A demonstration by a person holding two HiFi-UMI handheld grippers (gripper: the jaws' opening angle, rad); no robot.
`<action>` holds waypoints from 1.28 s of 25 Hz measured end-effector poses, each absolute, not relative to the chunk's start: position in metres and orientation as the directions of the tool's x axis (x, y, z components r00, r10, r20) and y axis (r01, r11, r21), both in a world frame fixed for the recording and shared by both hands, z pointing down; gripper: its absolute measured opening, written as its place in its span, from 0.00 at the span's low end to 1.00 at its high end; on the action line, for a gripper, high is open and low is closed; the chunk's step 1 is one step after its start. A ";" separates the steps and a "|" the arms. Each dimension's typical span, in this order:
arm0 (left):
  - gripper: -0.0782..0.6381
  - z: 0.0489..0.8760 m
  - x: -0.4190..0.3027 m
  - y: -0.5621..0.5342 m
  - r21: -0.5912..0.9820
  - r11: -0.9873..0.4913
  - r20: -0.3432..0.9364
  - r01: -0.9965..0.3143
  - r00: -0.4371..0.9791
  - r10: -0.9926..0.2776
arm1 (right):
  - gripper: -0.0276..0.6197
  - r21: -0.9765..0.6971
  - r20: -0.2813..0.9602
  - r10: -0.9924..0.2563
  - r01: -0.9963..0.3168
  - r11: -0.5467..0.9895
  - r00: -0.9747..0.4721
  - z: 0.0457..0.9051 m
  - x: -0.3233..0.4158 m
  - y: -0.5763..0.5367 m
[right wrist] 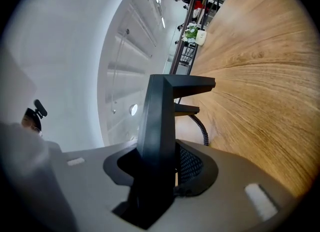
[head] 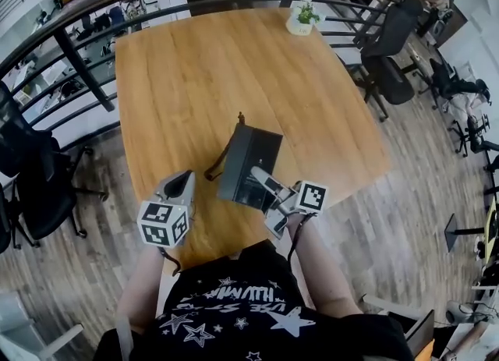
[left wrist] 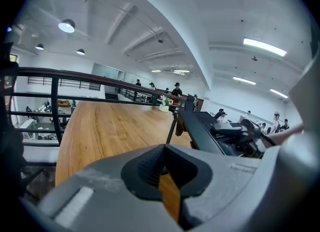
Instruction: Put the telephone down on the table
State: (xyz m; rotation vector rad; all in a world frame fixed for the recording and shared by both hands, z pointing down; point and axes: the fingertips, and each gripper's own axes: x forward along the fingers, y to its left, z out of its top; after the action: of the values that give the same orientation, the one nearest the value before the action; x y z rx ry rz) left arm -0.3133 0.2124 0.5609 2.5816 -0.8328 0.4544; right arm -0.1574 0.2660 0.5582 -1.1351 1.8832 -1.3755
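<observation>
A black telephone [head: 248,166] with a coiled cord [head: 221,163] sits tilted over the near part of the wooden table [head: 195,63]. My right gripper [head: 260,177] is shut on the telephone's near edge. In the right gripper view the black body [right wrist: 157,136] fills the space between the jaws, with the cord [right wrist: 201,126] beside it. Whether the telephone touches the tabletop I cannot tell. My left gripper [head: 184,178] hovers at the table's near left edge, shut and holding nothing [left wrist: 167,178]. From the left gripper view the telephone [left wrist: 202,131] lies to its right.
A small potted plant [head: 301,20] stands at the table's far edge. A dark metal railing [head: 78,55] curves round the far and left sides. Black office chairs stand at the right [head: 390,47] and left [head: 31,172]. The person's torso is against the near edge.
</observation>
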 end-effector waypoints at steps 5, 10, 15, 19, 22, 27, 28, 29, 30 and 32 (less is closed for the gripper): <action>0.11 0.575 -0.302 0.207 0.255 -0.709 0.427 -0.657 0.734 -0.528 | 0.29 -0.943 0.057 -0.835 -0.304 0.135 -0.547 0.575 -0.140 0.253; 0.11 0.587 -0.314 0.199 0.257 -0.649 0.414 -0.716 0.689 -0.595 | 0.29 -0.925 0.078 -0.778 -0.337 0.177 -0.623 0.588 -0.143 0.231; 0.11 0.623 -0.282 0.200 0.242 -0.618 0.393 -0.748 0.658 -0.642 | 0.29 -0.917 0.069 -0.743 -0.336 0.216 -0.666 0.622 -0.105 0.219; 0.11 0.577 -0.109 0.116 0.238 -0.574 0.406 -0.784 0.617 -0.674 | 0.29 -0.918 0.059 -0.689 -0.310 0.246 -0.723 0.574 0.067 0.124; 0.11 0.513 0.055 0.030 0.223 -0.515 0.438 -0.827 0.558 -0.705 | 0.29 -0.930 0.063 -0.630 -0.275 0.244 -0.774 0.518 0.230 0.026; 0.11 0.485 0.246 -0.057 0.216 -0.484 0.440 -0.848 0.527 -0.727 | 0.29 -0.933 0.085 -0.599 -0.275 0.233 -0.797 0.500 0.420 -0.065; 0.11 0.495 0.258 -0.059 0.214 -0.476 0.439 -0.853 0.519 -0.733 | 0.29 -0.934 0.081 -0.590 -0.268 0.237 -0.803 0.511 0.432 -0.069; 0.11 0.507 0.264 -0.060 0.214 -0.466 0.438 -0.859 0.510 -0.740 | 0.29 -0.933 0.078 -0.580 -0.264 0.244 -0.811 0.523 0.438 -0.070; 0.11 0.519 0.266 -0.059 0.213 -0.456 0.436 -0.864 0.502 -0.747 | 0.29 -0.930 0.076 -0.568 -0.264 0.256 -0.819 0.535 0.440 -0.071; 0.11 0.538 0.263 -0.057 0.210 -0.444 0.432 -0.871 0.490 -0.757 | 0.29 -0.923 0.072 -0.548 -0.264 0.281 -0.833 0.554 0.436 -0.072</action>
State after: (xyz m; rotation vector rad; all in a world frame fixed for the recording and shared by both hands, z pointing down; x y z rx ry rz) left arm 0.2631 -0.0574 0.5381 2.3370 -1.3531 0.3864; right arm 0.4365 -0.0721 0.5544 -0.7470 2.2927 -1.5732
